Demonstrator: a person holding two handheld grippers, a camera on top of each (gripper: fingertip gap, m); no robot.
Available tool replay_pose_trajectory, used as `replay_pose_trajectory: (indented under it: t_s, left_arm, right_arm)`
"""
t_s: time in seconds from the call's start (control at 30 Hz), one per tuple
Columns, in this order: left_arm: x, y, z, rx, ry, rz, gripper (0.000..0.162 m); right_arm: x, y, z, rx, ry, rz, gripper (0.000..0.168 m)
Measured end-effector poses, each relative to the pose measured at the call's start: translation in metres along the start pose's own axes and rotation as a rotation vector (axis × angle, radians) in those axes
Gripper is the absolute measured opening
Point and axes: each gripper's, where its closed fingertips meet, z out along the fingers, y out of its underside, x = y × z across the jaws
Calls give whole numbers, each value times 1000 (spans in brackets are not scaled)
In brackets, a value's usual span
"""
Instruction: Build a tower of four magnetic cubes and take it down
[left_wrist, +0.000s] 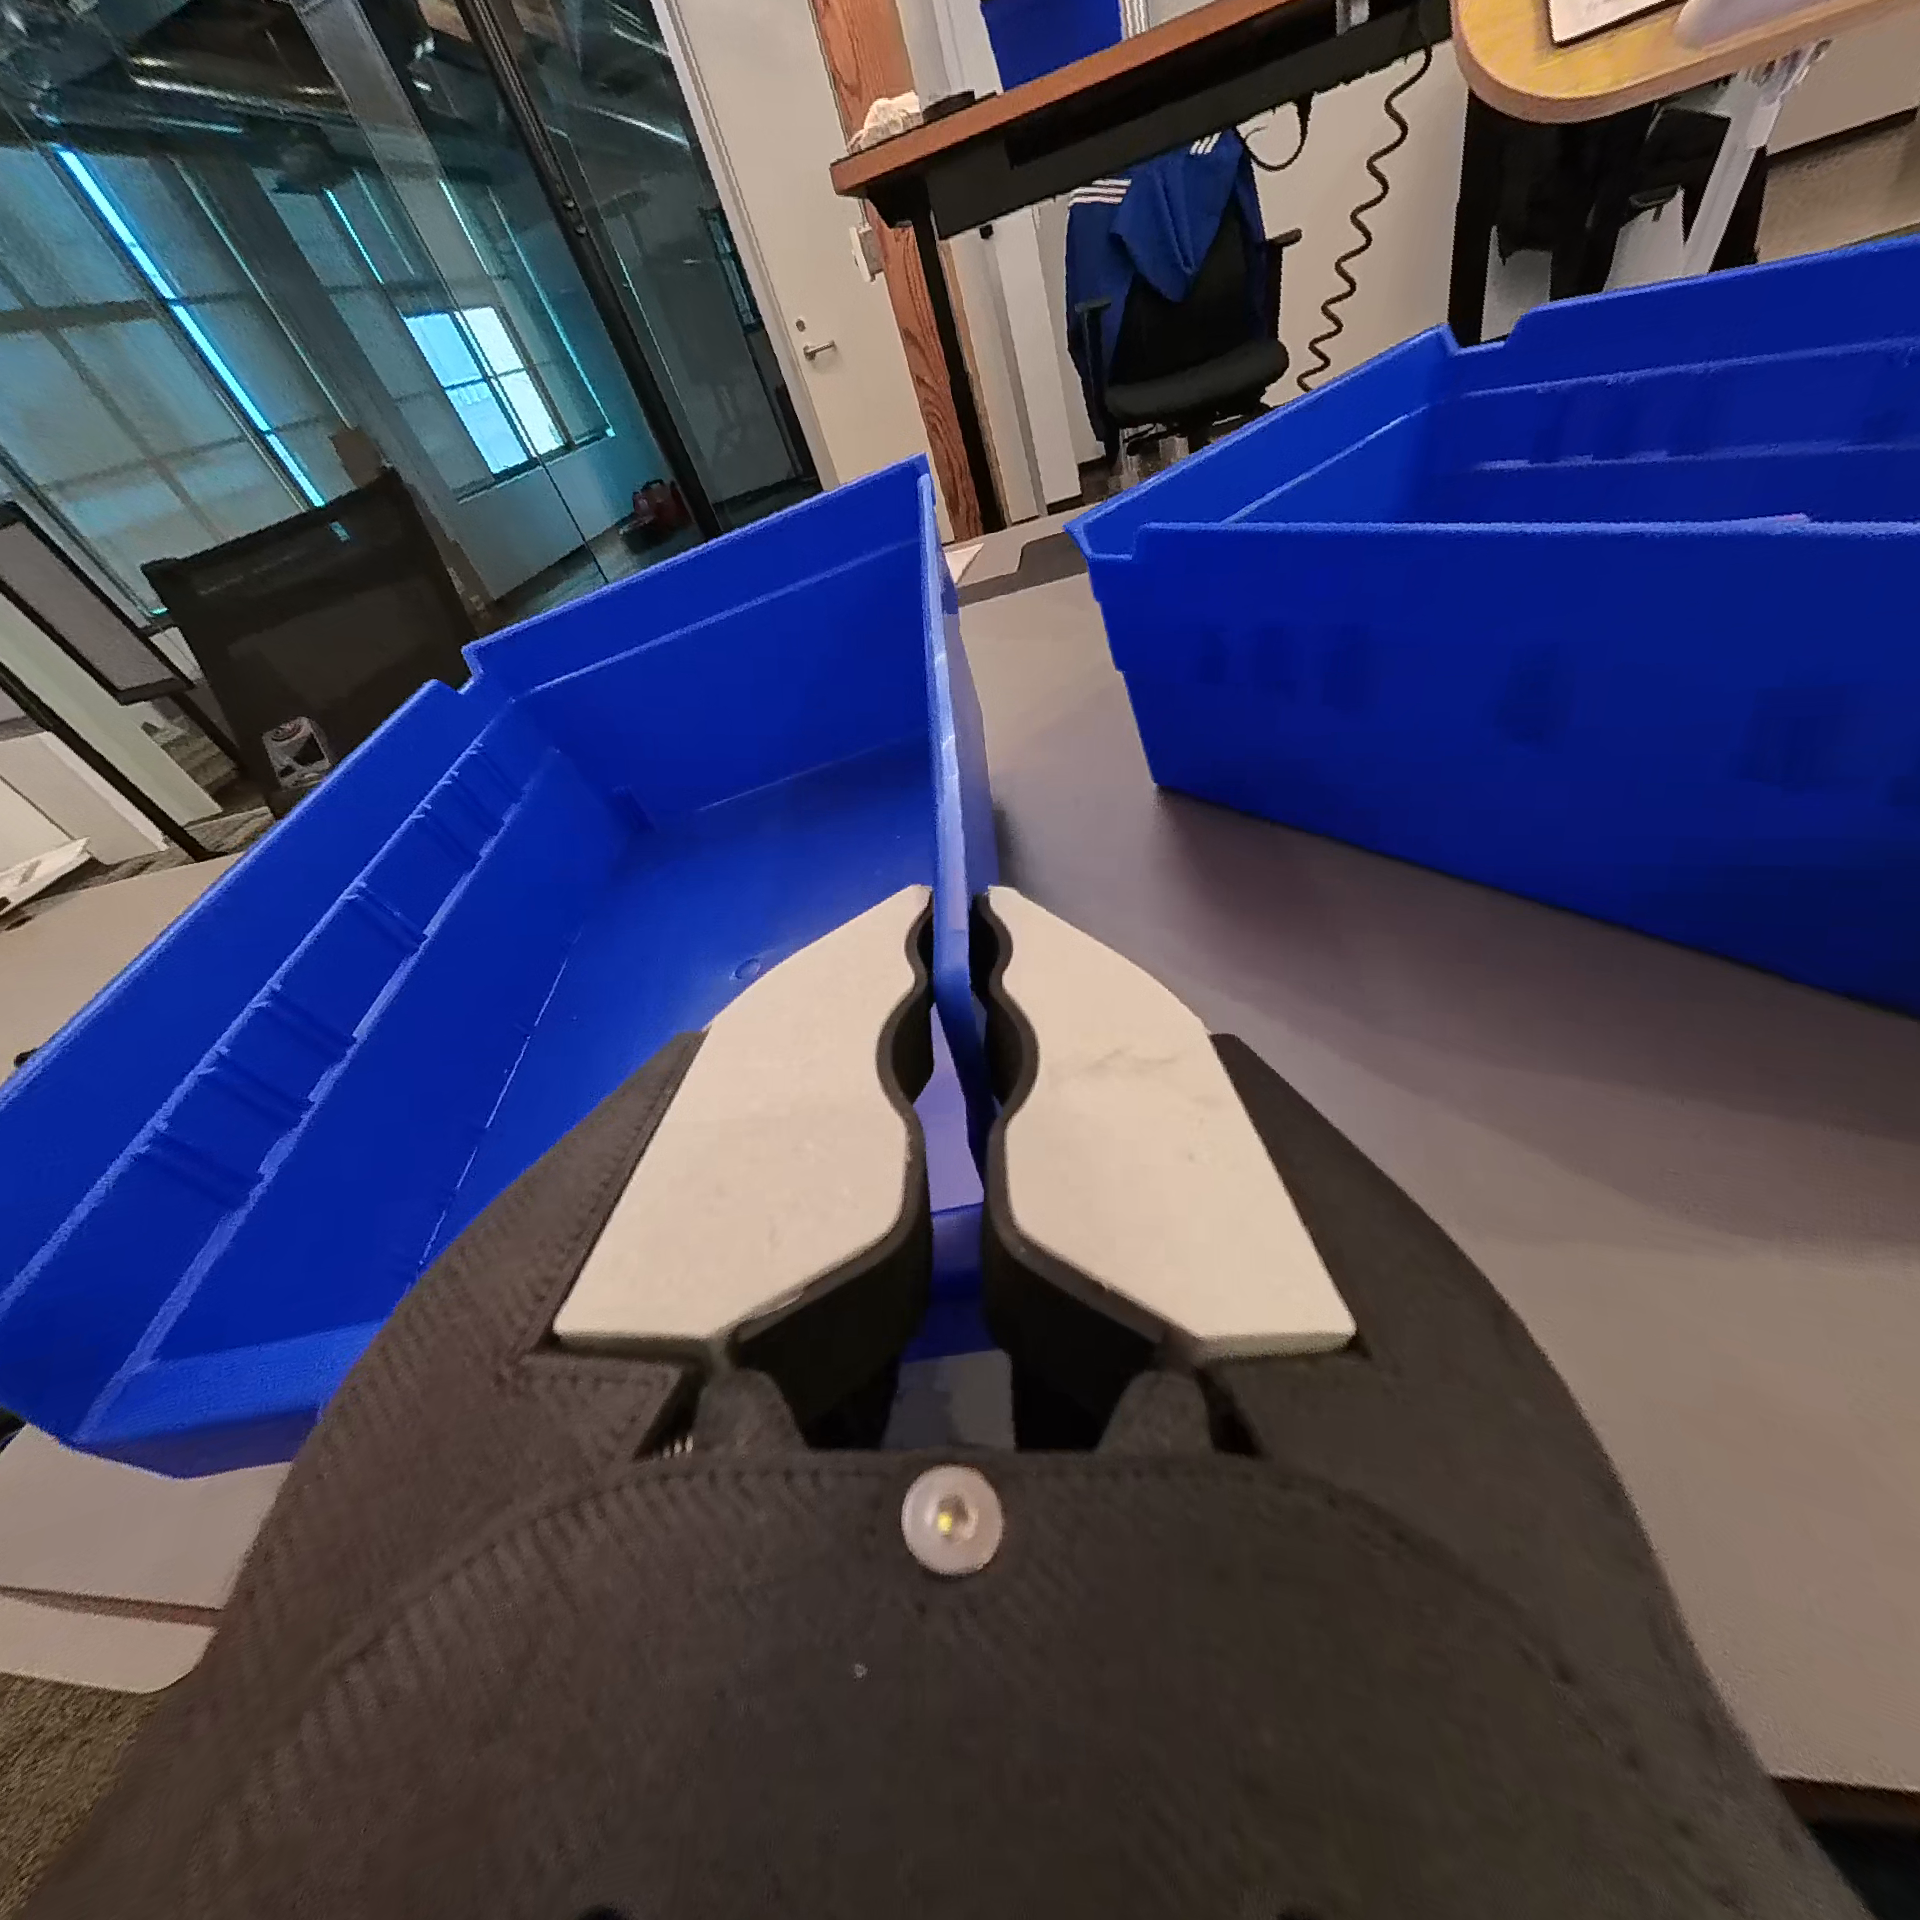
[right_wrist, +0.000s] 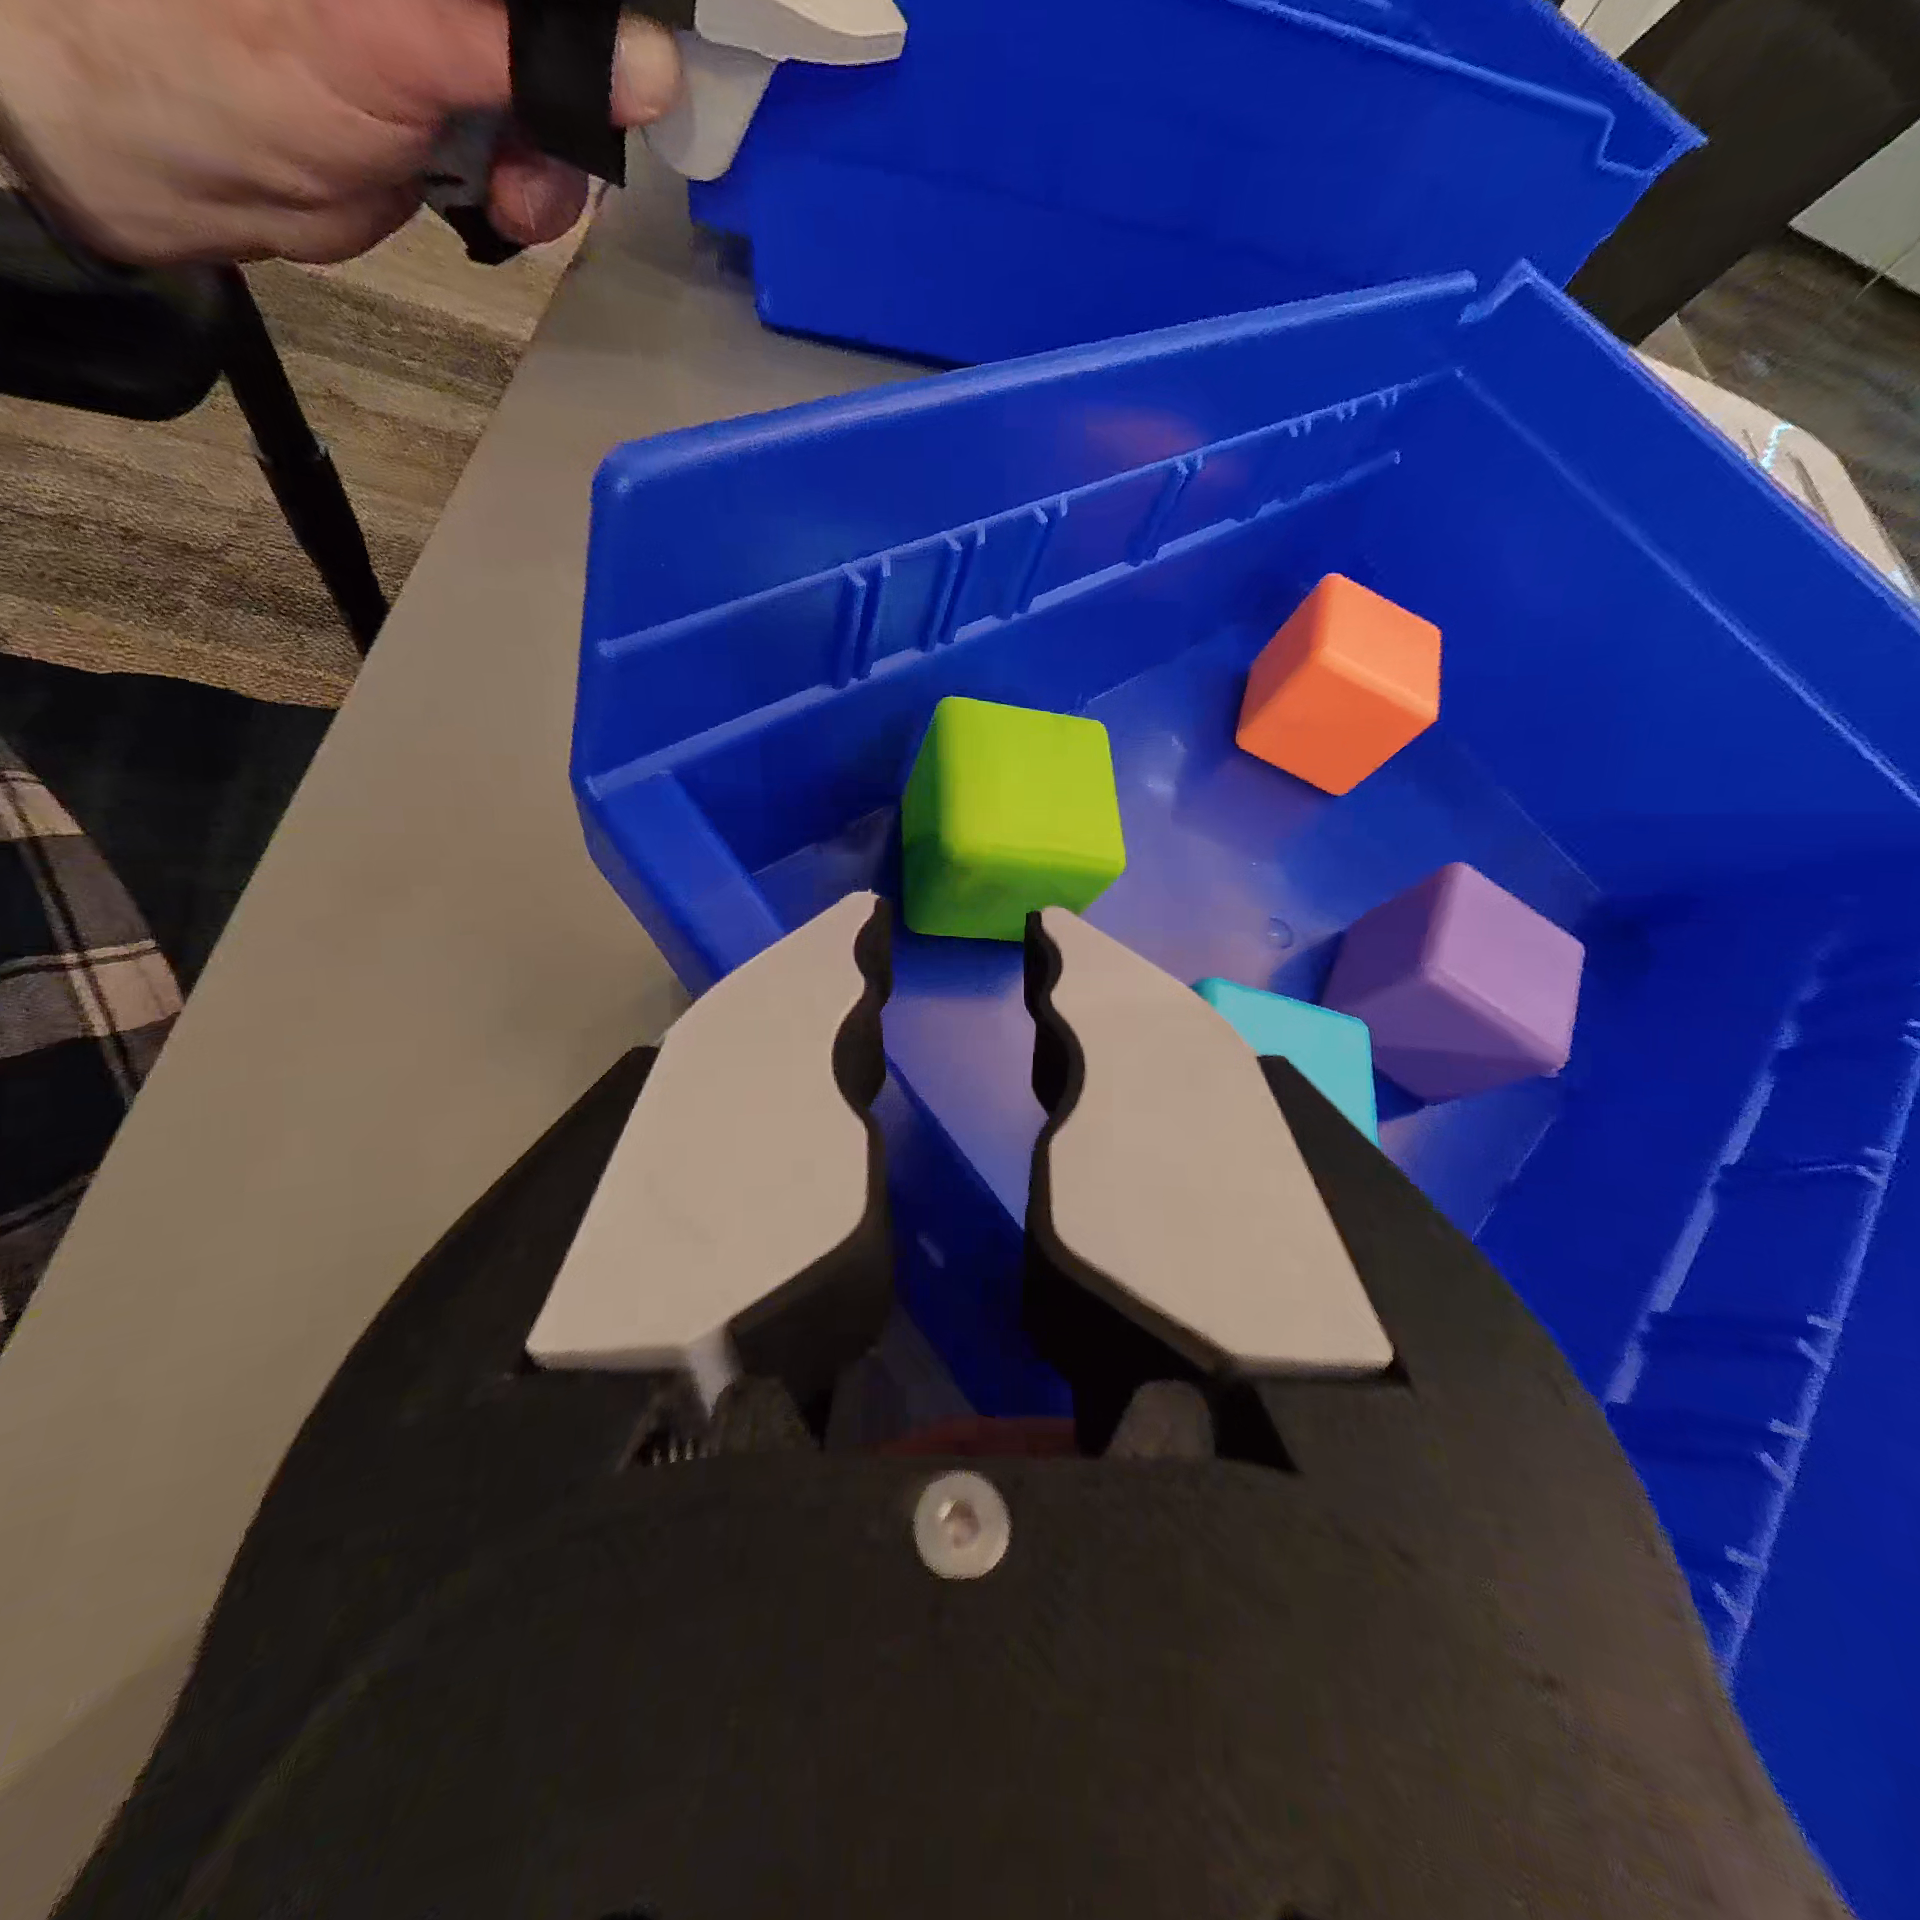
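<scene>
In the right wrist view, four cubes lie apart in a blue bin (right_wrist: 935, 436): green (right_wrist: 1008, 821), orange (right_wrist: 1340, 686), purple (right_wrist: 1455, 987), and teal (right_wrist: 1299, 1039), which is partly hidden by my finger. My right gripper (right_wrist: 956, 920) is open and empty above the bin's near left corner, its tips just short of the green cube. My left gripper (left_wrist: 951, 904) is shut on the right side wall of an empty blue bin (left_wrist: 675, 727). It also shows in the right wrist view (right_wrist: 769, 62), held by a hand (right_wrist: 260, 125).
The bins stand on a grey table (left_wrist: 1455, 1195). The cube bin (left_wrist: 1507, 675) is to the right of the empty one (right_wrist: 1143, 208), with a gap of table between them. The table's left edge (right_wrist: 364, 831) drops to carpet. Desks and a chair (left_wrist: 1184, 343) stand behind. The gap from one gripper's tips to the other's is roughly 25 cm.
</scene>
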Motion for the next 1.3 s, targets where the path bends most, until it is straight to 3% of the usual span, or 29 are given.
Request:
replay_pose_trajectory:
  t_s: [0.37, 0.47, 0.6, 0.83, 1.03, 1.3]
  left_arm:
    - [-2, -1, 1, 12, 5, -13, 4]
    - [-3, 0, 1, 10, 8, -12, 4]
    - [-3, 0, 0, 13, 11, -16, 4]
    - [-2, 0, 3, 9, 10, -12, 4]
    - [-3, -1, 1, 17, 6, -20, 4]
    - [-3, -1, 1, 22, 10, -21, 3]
  right_arm:
    - [36, -11, 36, -19, 140, 26, 24]
    - [39, -14, 41, -30, 101, -5, 19]
    - [27, -13, 28, -83, -7, -23, 31]
    - [27, 6, 28, -150, 35, -137, 43]
    - [38, 0, 46, -176, 114, -214, 28]
    - [56, -6, 67, -187, 102, -193, 25]
